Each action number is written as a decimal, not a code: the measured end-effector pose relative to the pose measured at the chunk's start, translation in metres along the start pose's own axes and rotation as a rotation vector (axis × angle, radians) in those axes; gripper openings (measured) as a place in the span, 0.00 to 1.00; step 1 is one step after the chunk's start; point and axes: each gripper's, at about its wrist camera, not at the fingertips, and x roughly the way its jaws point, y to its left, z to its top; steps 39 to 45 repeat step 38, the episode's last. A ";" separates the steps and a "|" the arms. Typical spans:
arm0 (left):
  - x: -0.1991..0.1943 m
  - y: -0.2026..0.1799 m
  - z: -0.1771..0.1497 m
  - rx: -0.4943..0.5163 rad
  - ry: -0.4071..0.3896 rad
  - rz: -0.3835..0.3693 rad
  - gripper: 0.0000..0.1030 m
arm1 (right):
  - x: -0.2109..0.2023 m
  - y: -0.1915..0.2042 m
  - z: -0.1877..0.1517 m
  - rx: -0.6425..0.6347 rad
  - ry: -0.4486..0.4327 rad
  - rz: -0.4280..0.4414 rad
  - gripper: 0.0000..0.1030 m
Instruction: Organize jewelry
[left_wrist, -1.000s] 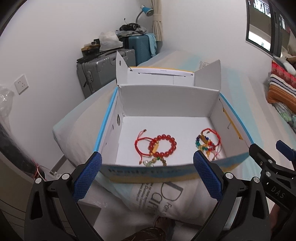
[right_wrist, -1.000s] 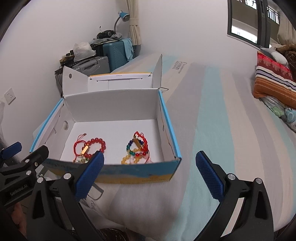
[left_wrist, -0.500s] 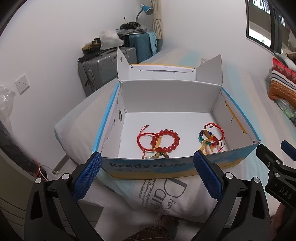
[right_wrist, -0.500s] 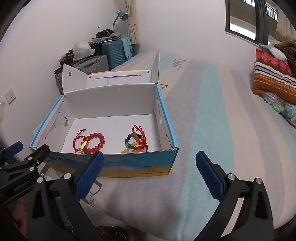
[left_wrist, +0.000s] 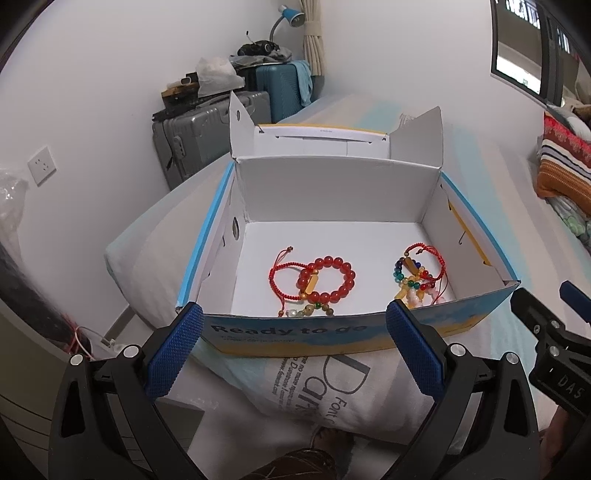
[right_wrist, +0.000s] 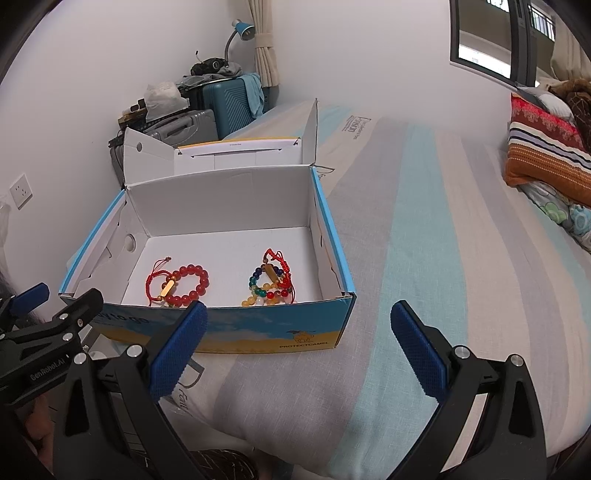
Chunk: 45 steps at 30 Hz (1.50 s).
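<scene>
An open blue and white cardboard box (left_wrist: 332, 184) (right_wrist: 332, 229) sits on the bed. Inside on the left lies a red bead bracelet (left_wrist: 327, 278) (right_wrist: 188, 282) tangled with a red cord bracelet. On the right lies a pile of multicoloured bead bracelets (left_wrist: 419, 277) (right_wrist: 271, 278). My left gripper (left_wrist: 293, 345) is open and empty, just before the box's front wall. My right gripper (right_wrist: 299, 343) is open and empty, before the box's front right corner.
The box rests on a white pillow (left_wrist: 325, 391) on a striped bed (right_wrist: 443, 240). Grey and teal suitcases (left_wrist: 207, 136) stand against the far wall. A striped pillow (right_wrist: 546, 155) lies at the far right.
Both grippers have pulled back and risen a little from the box, so more of its floor and front wall shows. Both stay open and the bracelets have not moved.
</scene>
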 end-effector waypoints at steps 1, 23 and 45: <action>0.000 0.000 0.000 -0.002 0.002 -0.002 0.95 | 0.000 0.000 0.000 0.000 0.001 0.001 0.93; 0.001 0.001 0.002 -0.013 0.000 -0.005 0.95 | 0.004 0.003 0.000 -0.010 0.015 0.001 0.93; 0.002 -0.004 0.000 0.002 0.009 -0.001 0.95 | 0.005 0.002 -0.001 -0.005 0.018 0.004 0.93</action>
